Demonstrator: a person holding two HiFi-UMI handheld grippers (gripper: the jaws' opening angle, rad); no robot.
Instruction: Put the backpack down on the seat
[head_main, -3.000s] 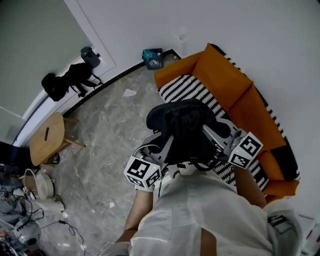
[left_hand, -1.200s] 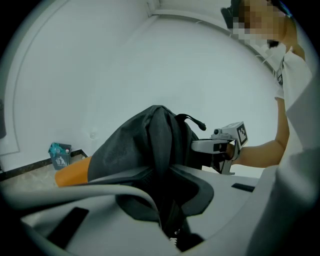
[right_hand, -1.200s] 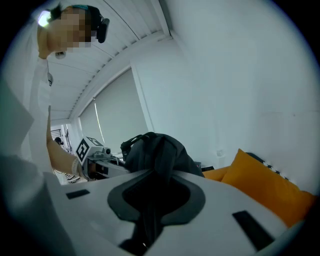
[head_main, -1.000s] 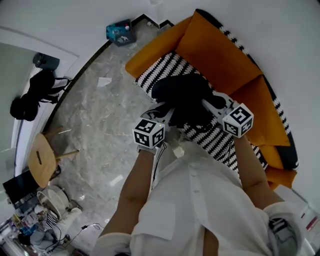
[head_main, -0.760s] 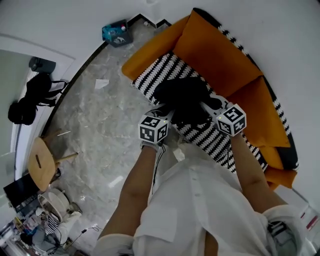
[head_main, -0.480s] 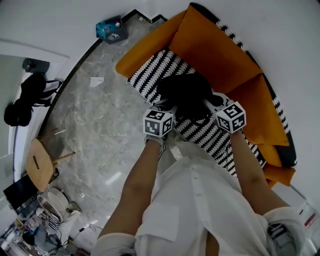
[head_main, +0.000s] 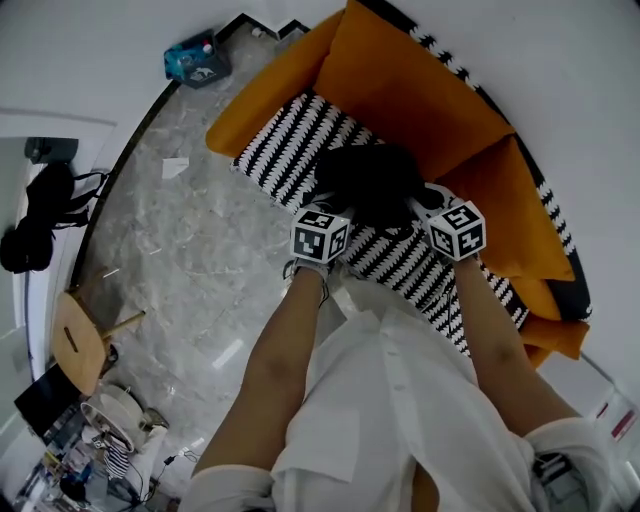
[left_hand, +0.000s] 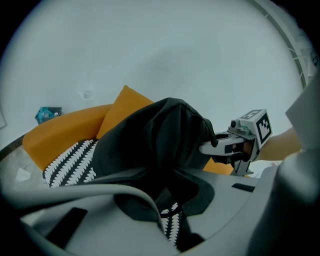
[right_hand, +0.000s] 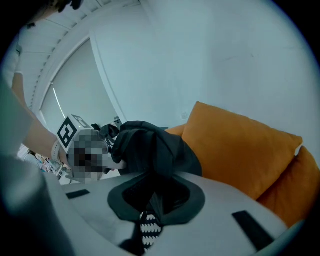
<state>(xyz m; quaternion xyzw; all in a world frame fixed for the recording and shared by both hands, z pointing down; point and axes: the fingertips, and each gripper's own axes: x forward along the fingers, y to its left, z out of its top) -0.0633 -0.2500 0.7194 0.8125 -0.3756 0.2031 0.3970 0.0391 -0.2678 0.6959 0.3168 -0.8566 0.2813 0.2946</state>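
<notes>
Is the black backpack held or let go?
Held: left hand-held gripper and right hand-held gripper clamp the black fabric backpack over the striped seat.

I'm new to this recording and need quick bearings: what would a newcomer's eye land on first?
First the black backpack at the centre of the head view, gripped at either side by the left gripper and the right gripper. Under it lies the black-and-white patterned seat of a bright orange sofa.
</notes>
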